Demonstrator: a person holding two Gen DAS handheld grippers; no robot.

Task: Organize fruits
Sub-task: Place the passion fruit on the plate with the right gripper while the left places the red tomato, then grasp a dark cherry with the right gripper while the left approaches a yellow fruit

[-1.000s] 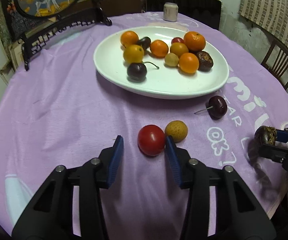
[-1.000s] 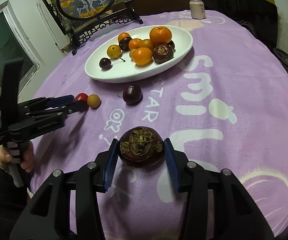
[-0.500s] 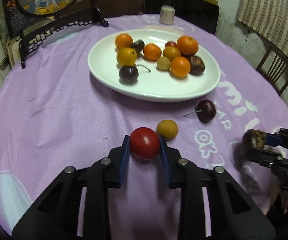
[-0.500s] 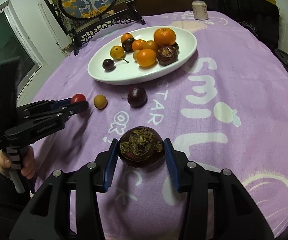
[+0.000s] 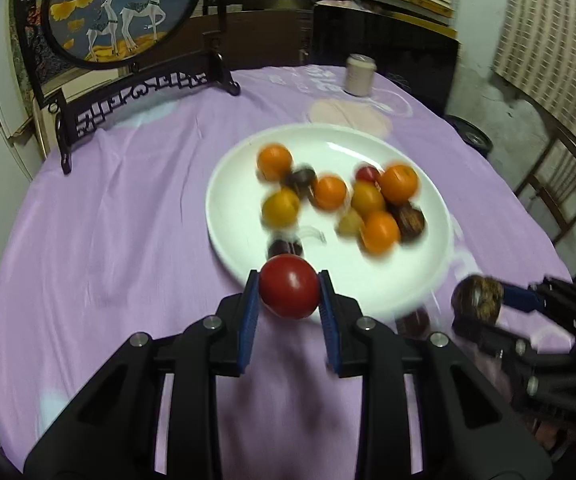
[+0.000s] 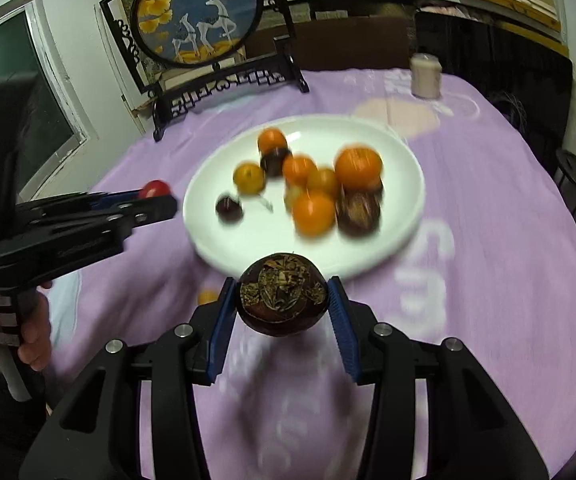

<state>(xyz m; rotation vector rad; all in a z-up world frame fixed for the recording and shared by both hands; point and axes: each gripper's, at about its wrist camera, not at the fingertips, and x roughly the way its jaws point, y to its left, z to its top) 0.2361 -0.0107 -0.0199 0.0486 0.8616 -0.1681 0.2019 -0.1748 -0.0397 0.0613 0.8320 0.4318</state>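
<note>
My left gripper (image 5: 288, 288) is shut on a red tomato (image 5: 289, 286) and holds it in the air just before the near rim of the white plate (image 5: 239, 164). My right gripper (image 6: 281, 300) is shut on a dark brown mangosteen (image 6: 282, 294), also lifted, near the plate's (image 6: 408, 184) front edge. The plate holds several oranges, yellow fruits and dark fruits. A yellow-brown fruit (image 6: 207, 297) and a dark plum (image 5: 412, 319) lie on the purple cloth, partly hidden by the grippers.
A framed deer picture on a black stand (image 5: 119, 20) sits at the table's far left. A small pale jar (image 5: 360, 74) stands at the far edge. A wooden chair (image 5: 556, 184) is at the right.
Both grippers have lifted off the cloth and moved toward the plate, each carrying its fruit. The left gripper closed on the tomato a second ago.
</note>
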